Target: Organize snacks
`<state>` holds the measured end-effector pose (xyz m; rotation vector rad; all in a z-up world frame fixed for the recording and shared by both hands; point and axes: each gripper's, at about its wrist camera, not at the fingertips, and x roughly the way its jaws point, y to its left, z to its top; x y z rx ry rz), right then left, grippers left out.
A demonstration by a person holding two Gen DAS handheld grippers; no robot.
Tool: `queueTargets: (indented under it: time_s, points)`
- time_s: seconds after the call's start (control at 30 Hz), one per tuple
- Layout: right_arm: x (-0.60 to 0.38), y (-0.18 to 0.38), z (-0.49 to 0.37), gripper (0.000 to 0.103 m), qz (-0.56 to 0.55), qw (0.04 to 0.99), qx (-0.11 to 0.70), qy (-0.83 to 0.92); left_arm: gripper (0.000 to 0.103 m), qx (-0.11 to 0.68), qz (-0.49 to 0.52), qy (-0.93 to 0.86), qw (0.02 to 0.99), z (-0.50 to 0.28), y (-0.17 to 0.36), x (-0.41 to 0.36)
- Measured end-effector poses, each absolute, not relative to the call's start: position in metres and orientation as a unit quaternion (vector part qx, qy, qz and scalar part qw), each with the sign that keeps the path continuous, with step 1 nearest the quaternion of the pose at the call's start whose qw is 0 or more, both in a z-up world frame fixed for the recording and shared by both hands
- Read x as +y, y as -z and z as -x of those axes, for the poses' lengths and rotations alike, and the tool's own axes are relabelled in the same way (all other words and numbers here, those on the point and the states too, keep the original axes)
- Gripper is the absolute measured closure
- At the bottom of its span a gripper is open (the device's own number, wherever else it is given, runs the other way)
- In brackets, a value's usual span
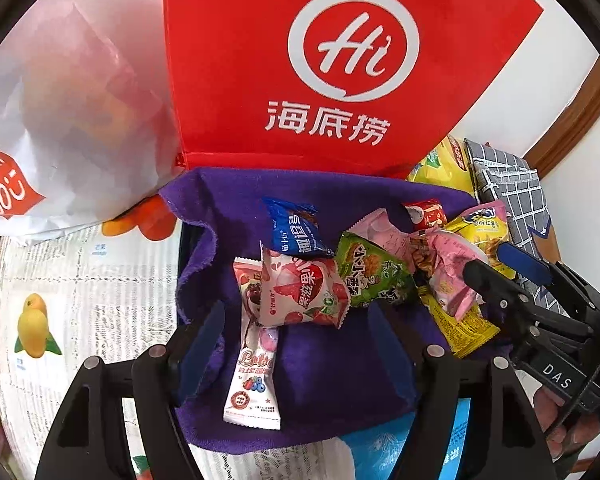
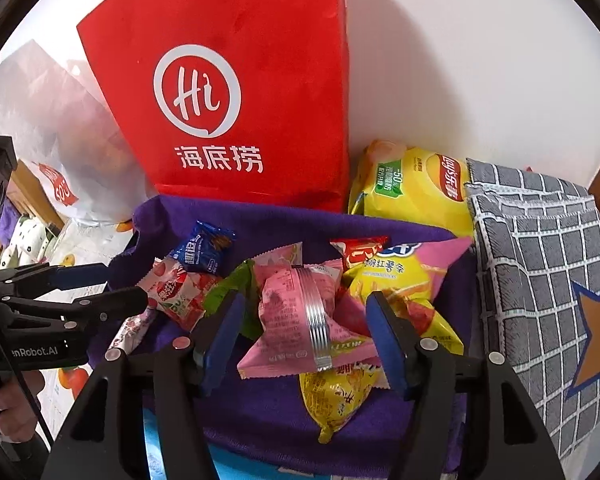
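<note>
Several snack packets lie heaped on a purple cloth. My left gripper is open, its fingers standing either side of a white-and-red strawberry packet and a long white candy packet without pressing them. My right gripper is open around a pink packet, with a gap at the left pad. A blue packet, a green packet and a yellow packet lie close by.
A red paper bag stands behind the cloth, with a white plastic bag to its left. At the right are a yellow crisp bag and a grey checked fabric pouch. Newspaper-print table cover lies at the left.
</note>
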<state>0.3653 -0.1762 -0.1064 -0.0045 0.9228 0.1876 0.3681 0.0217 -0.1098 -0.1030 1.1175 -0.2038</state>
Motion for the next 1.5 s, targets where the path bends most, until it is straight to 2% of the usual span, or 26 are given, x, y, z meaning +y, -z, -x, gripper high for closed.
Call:
queueTargets:
  time_s: [0.47, 0.73, 0.83, 0.97, 1.23, 1.5]
  points:
    - [-0.186, 0.058, -0.321, 0.040, -0.001, 0.907, 0.419, -0.047, 0.028, 0.494, 0.039, 0.116, 0.861, -0.336, 0.062, 0.012]
    - [-0.195, 0.027, -0.273, 0.039, 0.001, 0.918, 0.397, -0.024, 0.026, 0.462, 0.039, 0.113, 0.879, -0.286, 0.027, 0.012]
    - [-0.196, 0.017, -0.249, 0.034, 0.002, 0.923, 0.386, -0.012, 0.026, 0.454, 0.033, 0.108, 0.884, -0.263, 0.016, 0.011]
    - [-0.201, 0.007, -0.222, 0.025, -0.011, 0.926, 0.377, -0.009, 0.020, 0.444, 0.028, 0.106, 0.889, -0.231, 0.003, 0.010]
    - [-0.219, -0.007, -0.161, 0.020, -0.025, 0.936, 0.350, 0.009, 0.014, 0.415, 0.012, 0.086, 0.906, -0.165, -0.011, 0.002]
    - [-0.234, -0.009, -0.097, 0.020, -0.019, 0.940, 0.341, 0.014, 0.014, 0.392, 0.002, 0.069, 0.917, -0.106, -0.019, -0.006]
